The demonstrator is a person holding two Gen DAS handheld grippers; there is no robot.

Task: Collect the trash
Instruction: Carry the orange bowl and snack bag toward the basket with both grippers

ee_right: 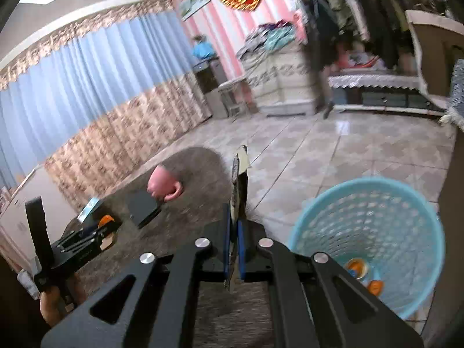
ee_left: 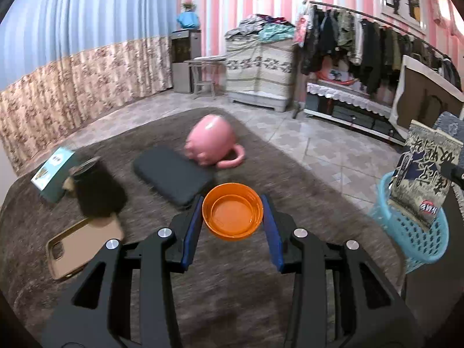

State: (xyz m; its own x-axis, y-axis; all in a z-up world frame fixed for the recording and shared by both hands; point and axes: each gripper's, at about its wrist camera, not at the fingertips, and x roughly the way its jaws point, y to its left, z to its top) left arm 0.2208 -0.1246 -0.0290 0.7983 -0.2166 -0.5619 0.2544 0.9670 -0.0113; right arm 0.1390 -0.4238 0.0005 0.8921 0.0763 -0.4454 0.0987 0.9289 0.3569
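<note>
left wrist view: nearest the lens, the left gripper (ee_left: 233,217) has its blue-padded fingers (ee_left: 191,232) clamped on an orange cap (ee_left: 233,216), one pad against each side. the cap is round and shallow, its hollow side facing the camera, rim glossy. it hangs above the brown fuzzy tabletop (ee_left: 237,290). beyond it lie a dark flat pad (ee_left: 174,171) and a pink mug (ee_left: 211,145) tipped on its side, touching the pad's far corner. to the left are a tan phone case (ee_left: 84,246), a black fuzzy thing (ee_left: 97,191) and a teal box (ee_left: 55,174) near the tabletop's left edge. at the right edge of the picture a dark printed wrapper (ee_left: 426,177) stands upright over the blue basket (ee_left: 417,232), which sits beside the tabletop's right edge. the near middle of the tabletop is bare.

right wrist view: nearest the lens, the right gripper (ee_right: 235,232) has its fingers (ee_right: 227,240) pressed together on the wrapper (ee_right: 239,185), seen edge-on as a thin upright sheet sticking out above and below the pads. the blue basket (ee_right: 411,203), with a perforated wall, stands low to the right on the tiled floor (ee_right: 319,150), just beside the tabletop (ee_right: 188,217); orange bits (ee_right: 358,266) lie in its bottom. far left, a hand (ee_right: 49,304) holds the left gripper (ee_right: 95,229) over the tabletop, with orange showing at its tips. the mug (ee_right: 162,185) lies near the tabletop's far edge, with open floor beyond.
</note>
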